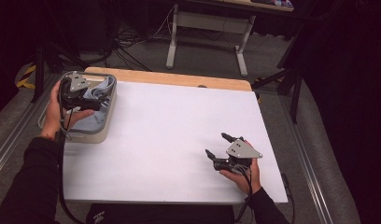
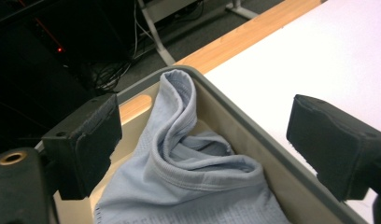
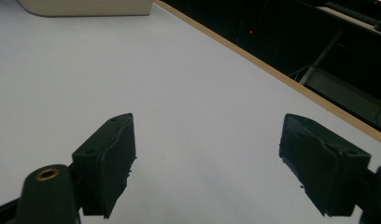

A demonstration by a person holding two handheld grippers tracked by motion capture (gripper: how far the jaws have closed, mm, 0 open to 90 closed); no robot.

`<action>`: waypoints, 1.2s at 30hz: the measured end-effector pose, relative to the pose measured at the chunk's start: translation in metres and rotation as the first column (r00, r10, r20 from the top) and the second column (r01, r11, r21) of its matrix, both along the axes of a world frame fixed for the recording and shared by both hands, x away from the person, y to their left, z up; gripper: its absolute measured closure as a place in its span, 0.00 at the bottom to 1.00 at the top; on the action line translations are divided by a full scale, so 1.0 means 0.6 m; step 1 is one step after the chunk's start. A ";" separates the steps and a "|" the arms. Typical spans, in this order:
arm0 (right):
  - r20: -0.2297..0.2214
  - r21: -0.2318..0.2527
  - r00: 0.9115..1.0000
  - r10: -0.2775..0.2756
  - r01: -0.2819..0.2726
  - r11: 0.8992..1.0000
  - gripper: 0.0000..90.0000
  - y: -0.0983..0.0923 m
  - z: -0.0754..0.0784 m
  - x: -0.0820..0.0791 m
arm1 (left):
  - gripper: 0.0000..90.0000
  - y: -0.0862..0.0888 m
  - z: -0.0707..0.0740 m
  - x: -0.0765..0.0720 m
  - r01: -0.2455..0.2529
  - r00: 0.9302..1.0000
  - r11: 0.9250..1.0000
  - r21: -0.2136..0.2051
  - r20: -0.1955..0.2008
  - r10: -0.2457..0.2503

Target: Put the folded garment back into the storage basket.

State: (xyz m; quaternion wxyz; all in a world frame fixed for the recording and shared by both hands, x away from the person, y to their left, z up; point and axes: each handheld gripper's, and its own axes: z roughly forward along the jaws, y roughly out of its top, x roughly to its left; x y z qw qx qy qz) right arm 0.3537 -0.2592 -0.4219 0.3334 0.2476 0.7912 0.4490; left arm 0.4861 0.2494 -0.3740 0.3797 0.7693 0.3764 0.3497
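Pale blue cloth (image 2: 188,172) lies crumpled in the beige bin (image 1: 106,122) at nine o'clock on the white counter (image 1: 170,140), beneath the left gripper (image 2: 205,144), whose fingers (image 2: 88,144) stand apart, touching nothing. At four o'clock, well apart, the right gripper (image 3: 205,163) rests over bare counter, fingers apart and empty.

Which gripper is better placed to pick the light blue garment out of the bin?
Left. The left gripper hangs open right over the garment in the bin; the right gripper sits open far across the white tabletop.
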 end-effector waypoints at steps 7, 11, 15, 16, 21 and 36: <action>0.007 0.006 1.000 0.001 -0.001 1.000 0.21 0.000 0.000 -0.002 | 0.11 0.001 -0.008 -0.011 0.006 1.000 1.000 -0.028 0.015 -0.006; 0.009 0.004 1.000 0.004 -0.004 1.000 0.21 0.002 0.000 -0.004 | 0.12 0.006 -0.014 -0.017 -0.012 0.999 0.998 -0.054 0.039 0.014; 0.007 0.001 1.000 0.006 -0.006 1.000 0.21 0.003 0.000 -0.003 | 0.12 0.006 -0.016 -0.020 -0.009 0.999 0.997 -0.073 0.040 0.012; 0.006 0.000 1.000 0.006 -0.006 1.000 0.21 0.003 -0.001 -0.003 | 0.12 0.005 -0.016 -0.023 -0.009 0.999 0.997 -0.075 0.042 0.012; 0.000 -0.007 1.000 0.005 -0.005 1.000 0.21 0.004 -0.002 -0.003 | 0.12 0.001 -0.014 -0.033 0.003 0.998 0.996 -0.093 0.065 0.003; 0.004 -0.013 1.000 0.004 -0.004 1.000 0.20 0.007 -0.002 -0.004 | 0.11 -0.011 -0.007 -0.057 0.022 0.992 0.992 -0.124 0.123 -0.007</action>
